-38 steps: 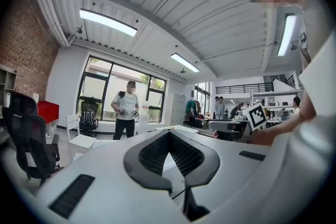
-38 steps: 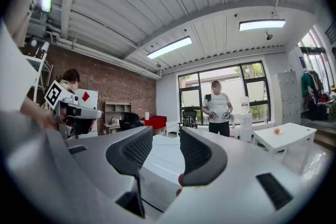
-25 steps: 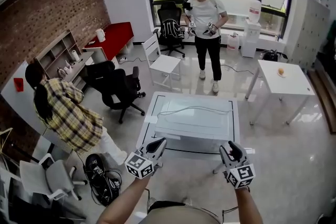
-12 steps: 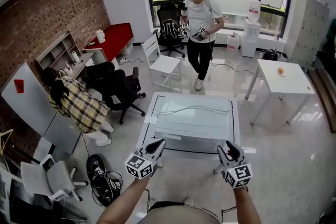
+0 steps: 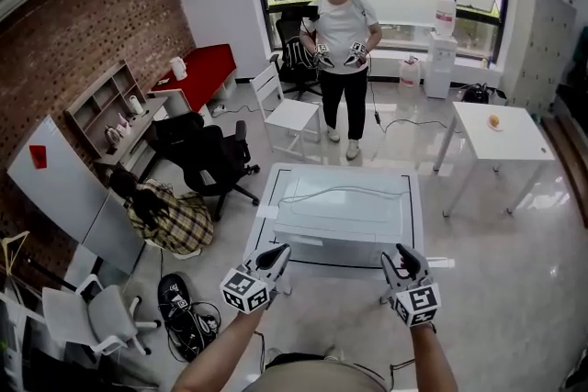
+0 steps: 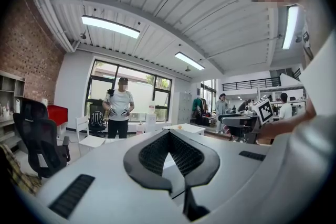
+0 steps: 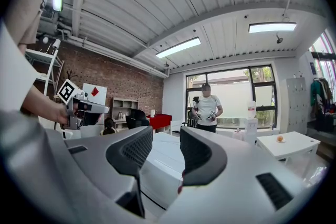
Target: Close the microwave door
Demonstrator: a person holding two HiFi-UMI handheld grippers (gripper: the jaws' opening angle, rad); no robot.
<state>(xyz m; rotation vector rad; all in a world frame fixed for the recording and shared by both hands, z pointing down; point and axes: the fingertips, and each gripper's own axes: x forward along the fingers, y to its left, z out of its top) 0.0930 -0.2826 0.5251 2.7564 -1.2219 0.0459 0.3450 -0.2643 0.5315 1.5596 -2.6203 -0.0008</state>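
A white box-shaped appliance, the microwave (image 5: 342, 214), rests on a white table (image 5: 265, 199) straight ahead of me; from above I see only its top with a cable lying across it, and its door is hidden. My left gripper (image 5: 278, 251) hovers at the table's near left corner, its tips (image 6: 169, 132) meeting with nothing held. My right gripper (image 5: 405, 254) hangs at the near right corner, and its jaws (image 7: 166, 139) stand apart and empty. The microwave's pale body (image 7: 157, 162) lies just beyond them.
A person (image 5: 343, 32) with two grippers stands by the window. Another person (image 5: 170, 218) in a plaid shirt crouches left of the table, beside a black office chair (image 5: 207, 156). A white chair (image 5: 285, 110), a second white table (image 5: 505, 138) and floor cables (image 5: 179, 303) surround me.
The plaid-shirted person has bent down into a crouch at the left. The standing person has stepped back toward the window. Both my grippers have stayed put.
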